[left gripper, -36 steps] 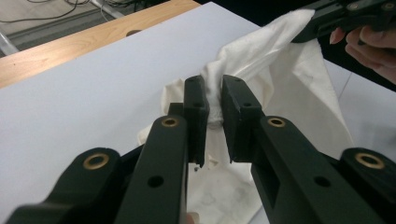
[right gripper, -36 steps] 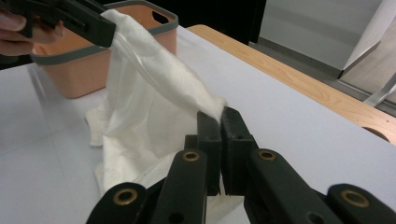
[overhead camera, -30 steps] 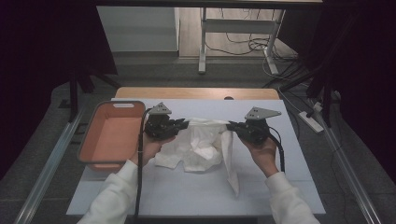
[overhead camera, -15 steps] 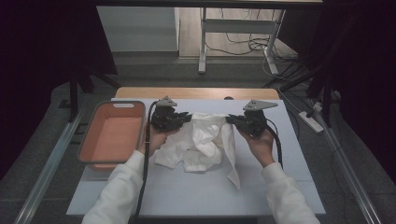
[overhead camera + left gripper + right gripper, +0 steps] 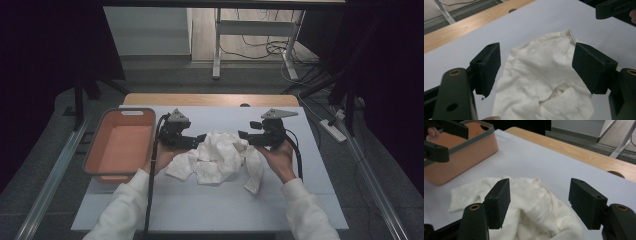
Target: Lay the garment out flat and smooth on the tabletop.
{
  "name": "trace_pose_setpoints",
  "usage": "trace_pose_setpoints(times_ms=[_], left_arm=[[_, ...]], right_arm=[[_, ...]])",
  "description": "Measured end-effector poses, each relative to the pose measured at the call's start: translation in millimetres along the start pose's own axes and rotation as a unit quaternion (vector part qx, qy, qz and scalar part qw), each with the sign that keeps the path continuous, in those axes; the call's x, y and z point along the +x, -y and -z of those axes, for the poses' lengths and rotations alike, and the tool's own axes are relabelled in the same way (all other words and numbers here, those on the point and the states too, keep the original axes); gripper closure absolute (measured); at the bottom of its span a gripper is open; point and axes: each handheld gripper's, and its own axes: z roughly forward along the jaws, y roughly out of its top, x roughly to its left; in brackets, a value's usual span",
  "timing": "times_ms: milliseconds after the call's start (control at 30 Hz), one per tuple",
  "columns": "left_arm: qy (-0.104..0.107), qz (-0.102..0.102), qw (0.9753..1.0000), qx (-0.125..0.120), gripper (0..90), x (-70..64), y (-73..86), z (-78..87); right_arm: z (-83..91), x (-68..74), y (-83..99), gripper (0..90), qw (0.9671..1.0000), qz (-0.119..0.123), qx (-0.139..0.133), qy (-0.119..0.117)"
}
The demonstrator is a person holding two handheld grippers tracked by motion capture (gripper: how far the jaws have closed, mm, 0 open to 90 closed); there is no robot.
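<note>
A crumpled white cloth (image 5: 220, 157) lies in a heap at the middle of the white table (image 5: 225, 210). My left gripper (image 5: 199, 139) hovers at the cloth's left edge, jaws wide apart with nothing between them. In the left gripper view the cloth (image 5: 544, 82) lies just beyond the open left gripper (image 5: 536, 67). My right gripper (image 5: 243, 135) stands at the cloth's right edge, open as well. The right gripper view has the cloth (image 5: 534, 200) under and ahead of the open right gripper (image 5: 539, 202).
An orange bin (image 5: 120, 145) with a grey rim stands at the table's left; it also appears in the right gripper view (image 5: 461, 155). A wooden strip (image 5: 210, 100) runs along the table's far edge. Cables and a metal stand (image 5: 250, 35) lie on the floor beyond.
Both grippers have let go of the cloth and their jaws now stand open. The cloth has dropped and bunched into a heap between them.
</note>
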Motion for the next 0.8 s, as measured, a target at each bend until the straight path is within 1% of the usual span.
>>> trace_pose_setpoints(times_ms=[67,167,267,367,500,567,667,800], left_arm=[[-0.001,-0.001,1.0,0.004,23.5,-4.8,8.4,4.5],[0.006,0.003,1.0,0.007,23.6,-10.2,23.3,12.7],[0.009,0.009,0.9999,0.002,23.8,-13.3,36.2,19.0],[0.012,0.01,0.9999,0.005,23.6,-15.6,45.3,20.5],[0.007,0.008,0.9998,0.016,23.3,-17.5,53.7,18.3],[0.008,0.01,0.9998,0.015,23.2,-18.6,57.2,17.3],[0.001,0.0,0.9997,0.024,23.0,-20.0,61.7,16.3],[-0.002,0.0,0.9996,0.028,22.8,-21.0,66.4,15.9]], right_arm=[[2.8,7.2,6.3,33.3,0.9999,0.011,0.01,0.001],[9.4,16.4,19.2,32.8,0.9997,0.02,0.016,-0.005],[16.0,21.3,32.1,32.6,0.9995,0.021,0.024,-0.007],[19.8,24.0,40.7,32.5,0.9993,0.022,0.031,-0.005],[22.4,27.0,49.5,32.0,0.9992,0.02,0.035,-0.006],[24.4,28.3,54.1,32.0,0.9992,0.017,0.036,-0.009],[28.9,32.2,59.5,32.0,0.9987,0.031,0.04,0.003],[31.4,32.6,62.1,32.0,0.9989,0.029,0.037,0.005]])
